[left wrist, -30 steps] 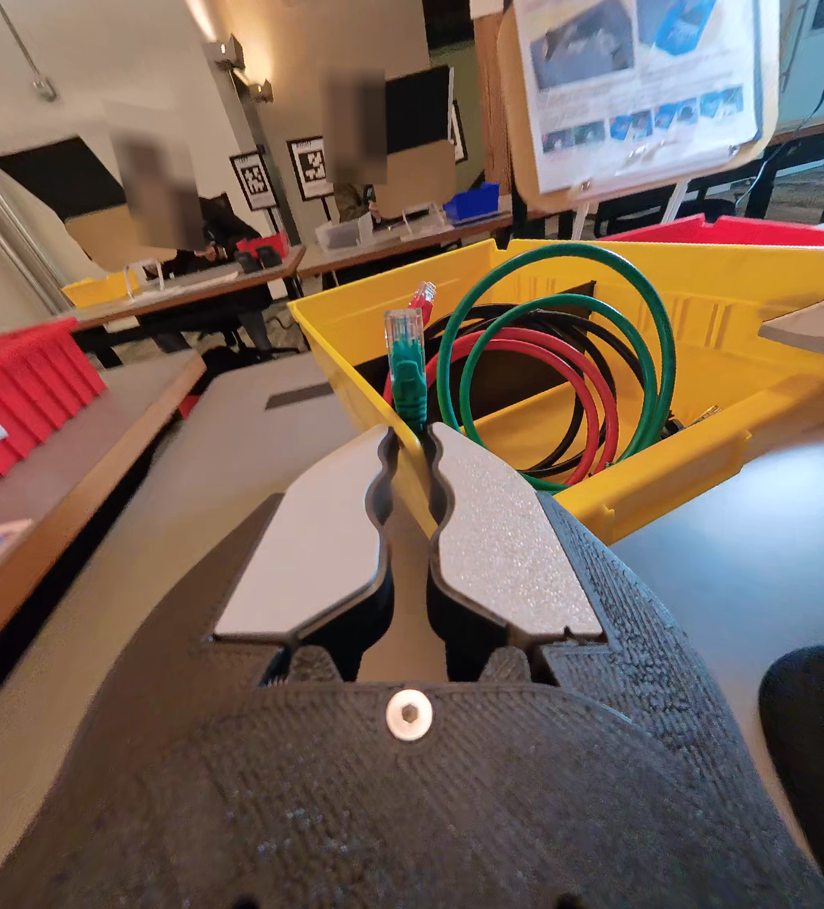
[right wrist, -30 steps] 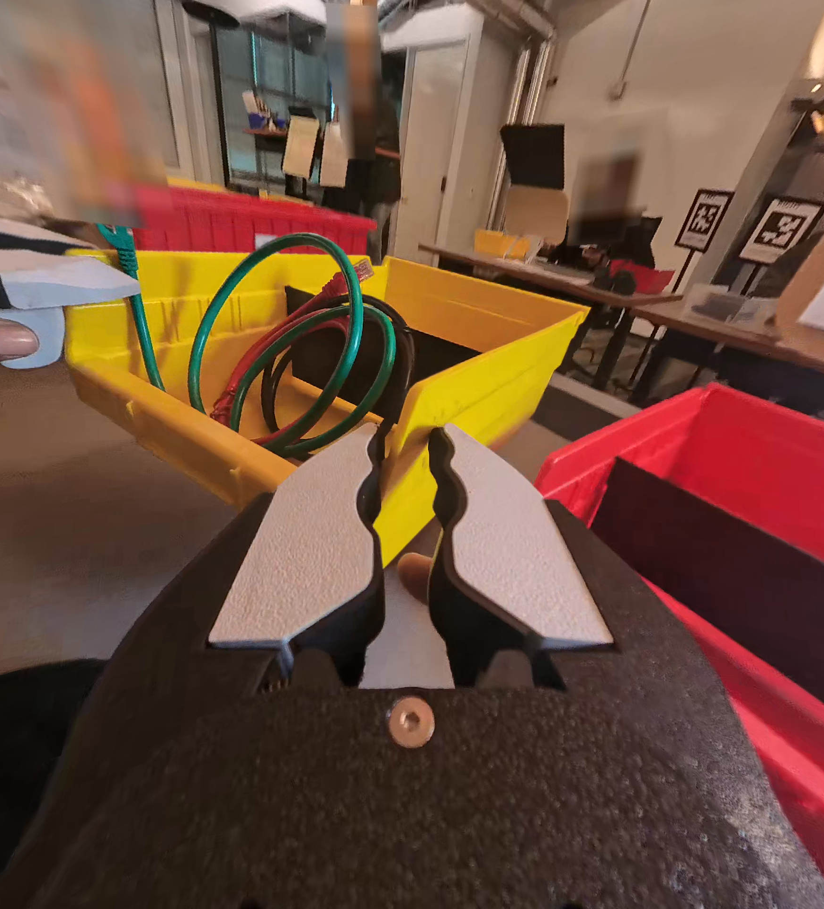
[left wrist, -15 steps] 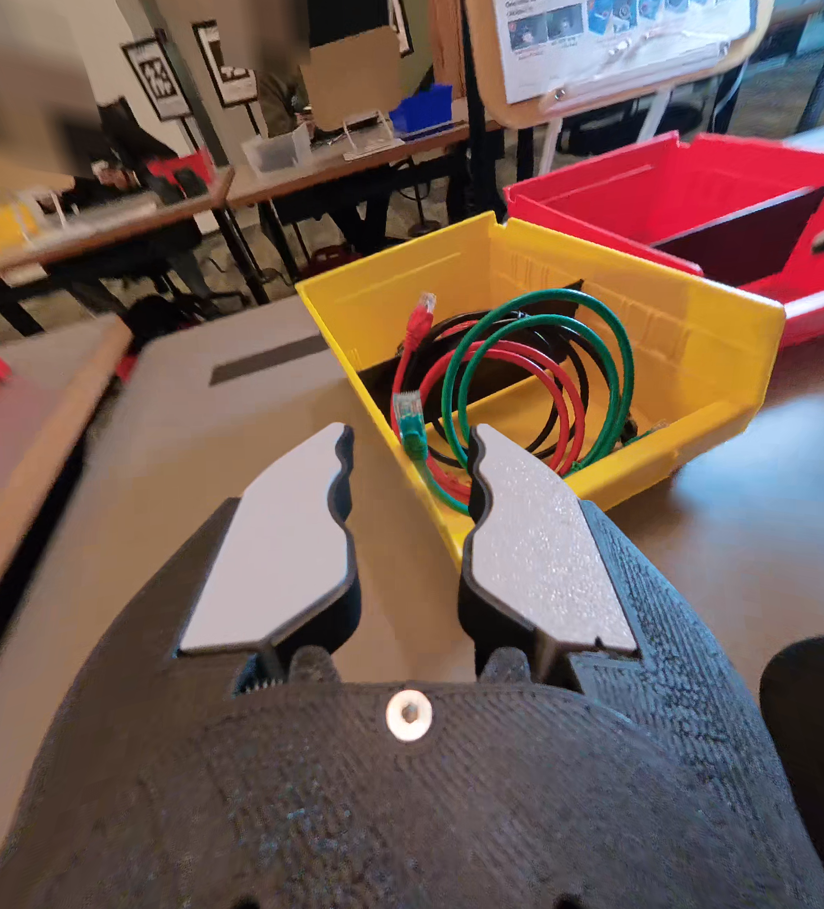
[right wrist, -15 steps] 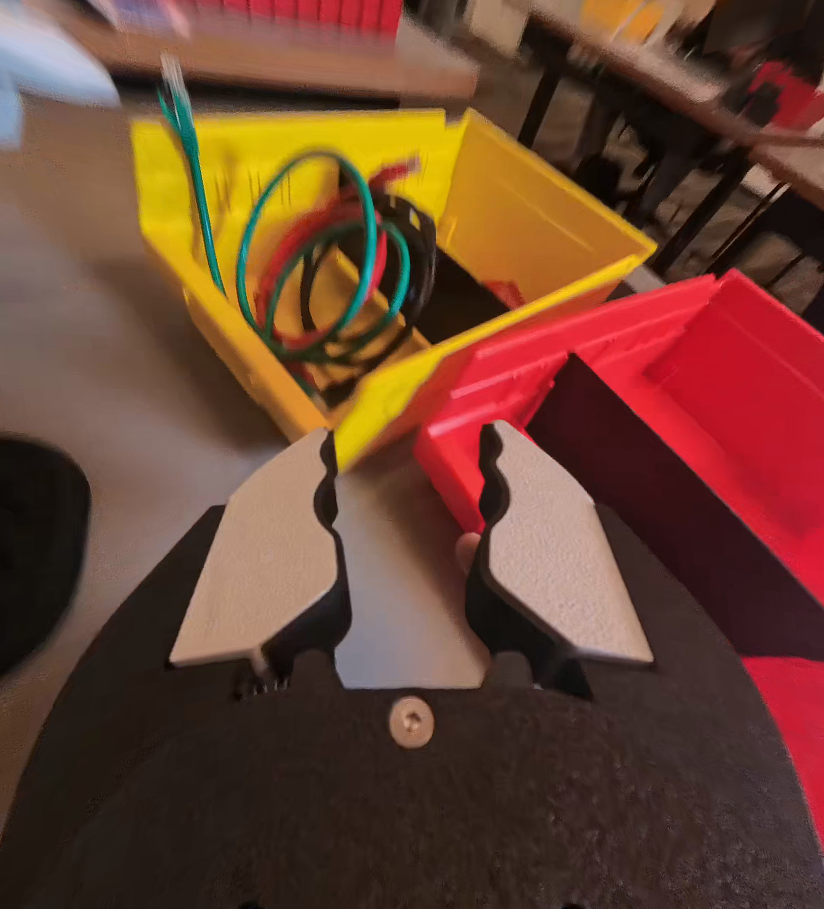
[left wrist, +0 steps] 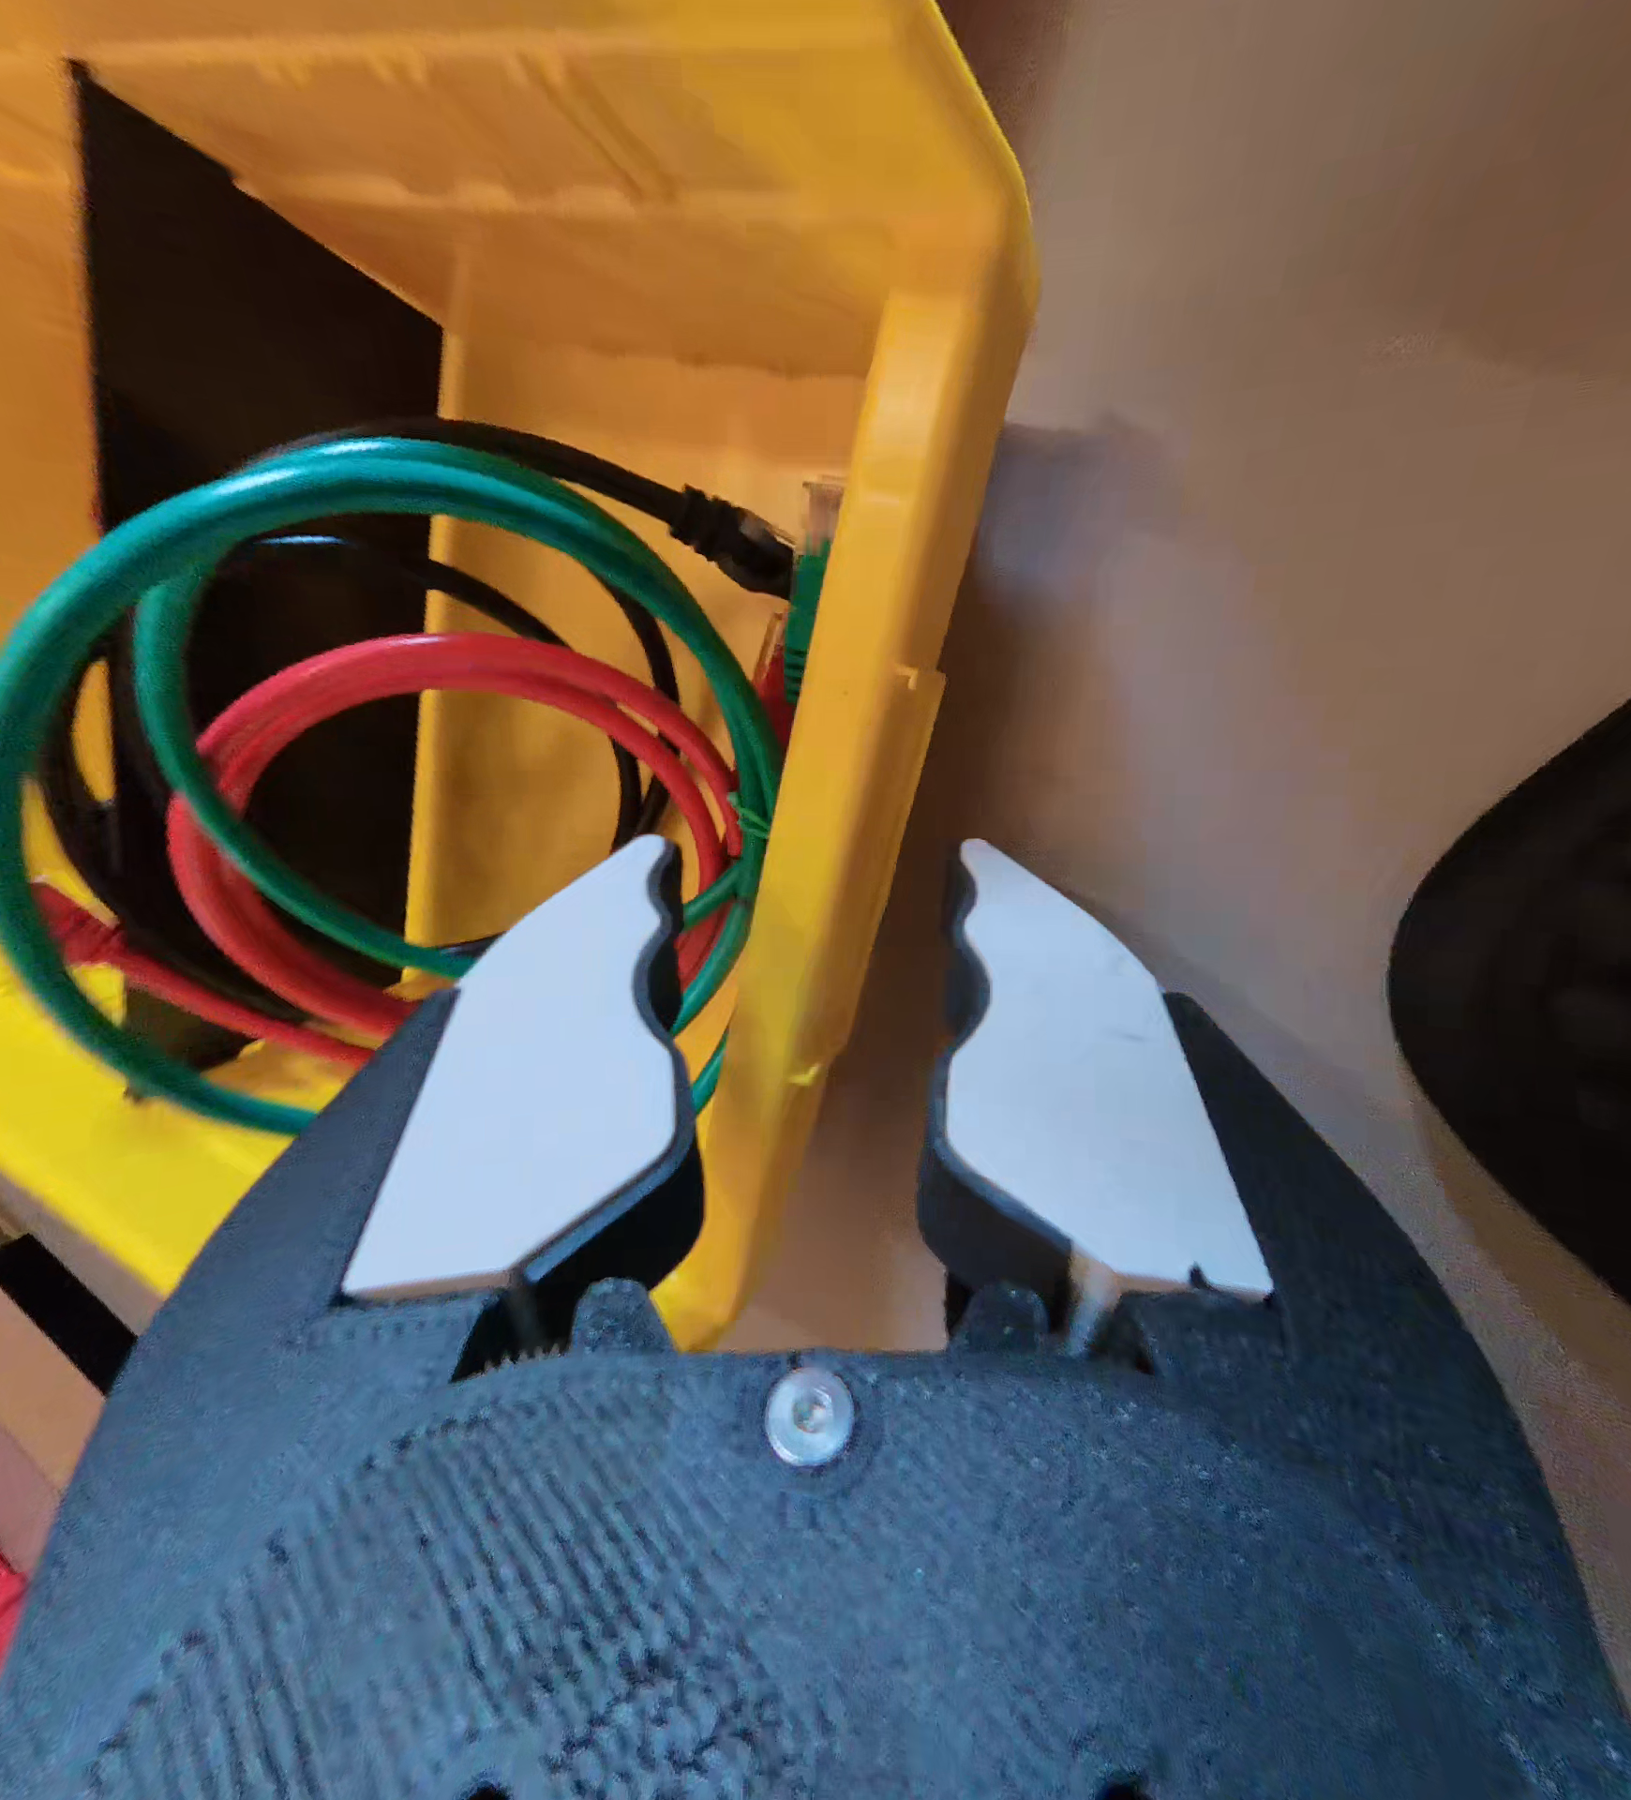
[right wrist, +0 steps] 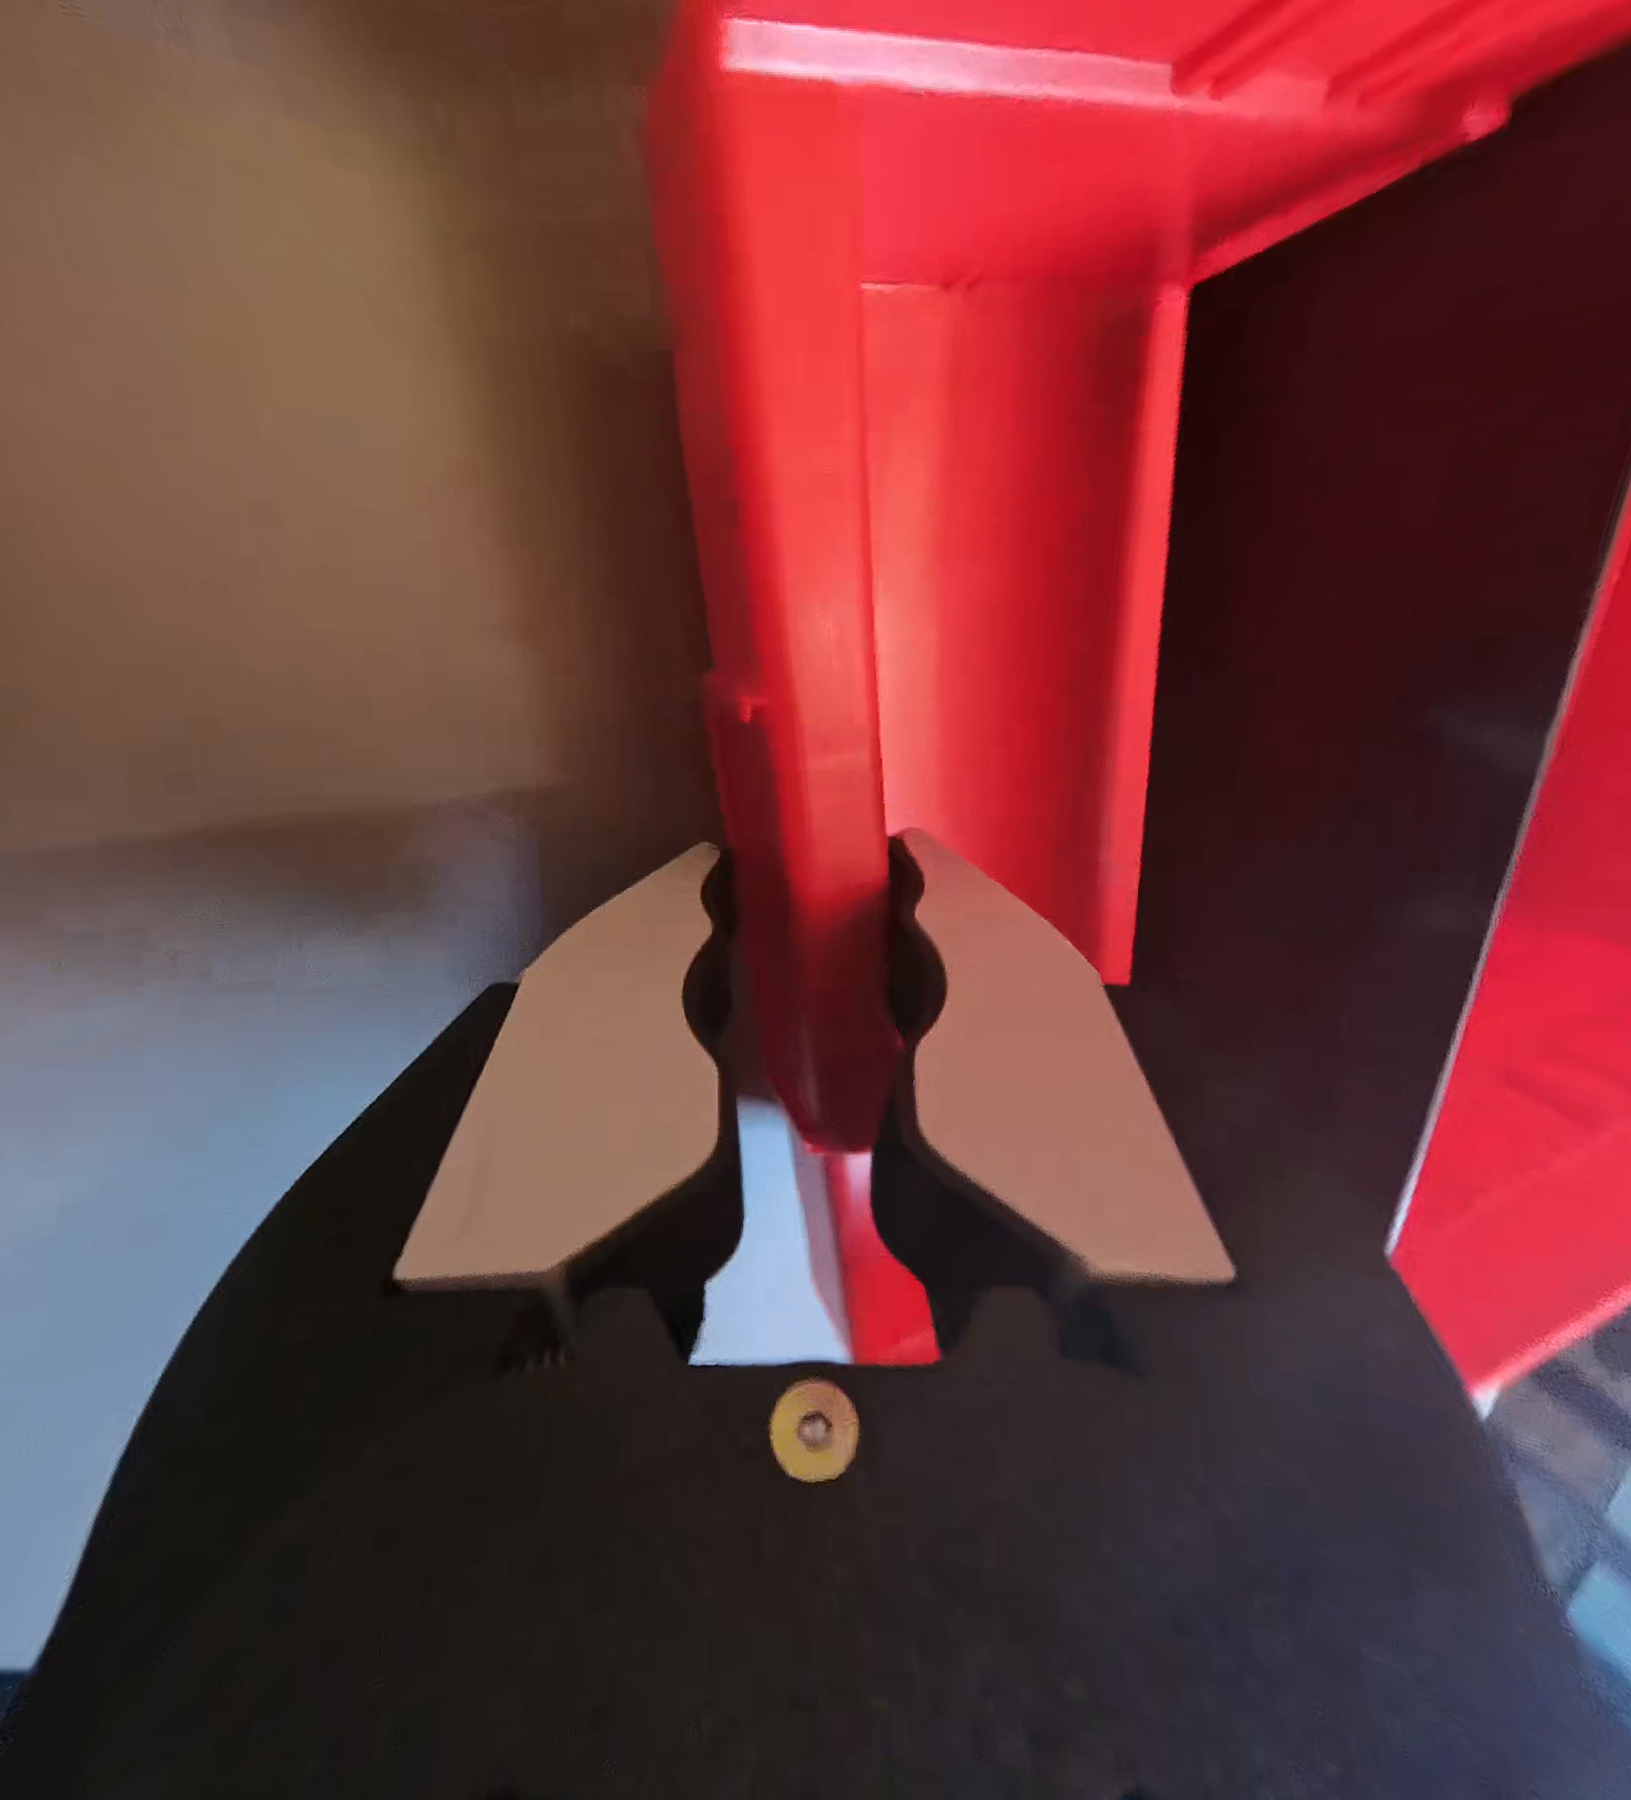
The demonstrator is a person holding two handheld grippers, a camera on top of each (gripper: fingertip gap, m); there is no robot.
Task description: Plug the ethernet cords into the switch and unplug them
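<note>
A yellow bin (left wrist: 899, 487) holds coiled ethernet cords: a green cord (left wrist: 208, 526), a red cord (left wrist: 461, 653) and a black cord (left wrist: 597, 468), their plugs resting against the bin's right wall. My left gripper (left wrist: 812, 852) is open and empty, with one finger inside the bin and one outside, astride that wall. My right gripper (right wrist: 807, 847) is shut on the side wall of a red bin (right wrist: 773, 487). No switch is in view.
A black divider (left wrist: 237, 409) stands in the yellow bin, and another black divider (right wrist: 1376, 682) in the red bin. The tan table (left wrist: 1279, 487) lies right of the yellow bin, with a dark rounded shape (left wrist: 1571, 974) at its right edge. The table (right wrist: 256, 487) also lies left of the red bin. One gripper's finger ends stand about 25 cm off the other's. My left gripper is the nearer one to the dark rounded shape (left wrist: 1571, 974): about 10 cm, against 25 cm.
My left gripper let go of the green cord's plug, opened and dropped down over the yellow bin's wall. My right gripper opened, swung to the red bin and shut on its wall.
</note>
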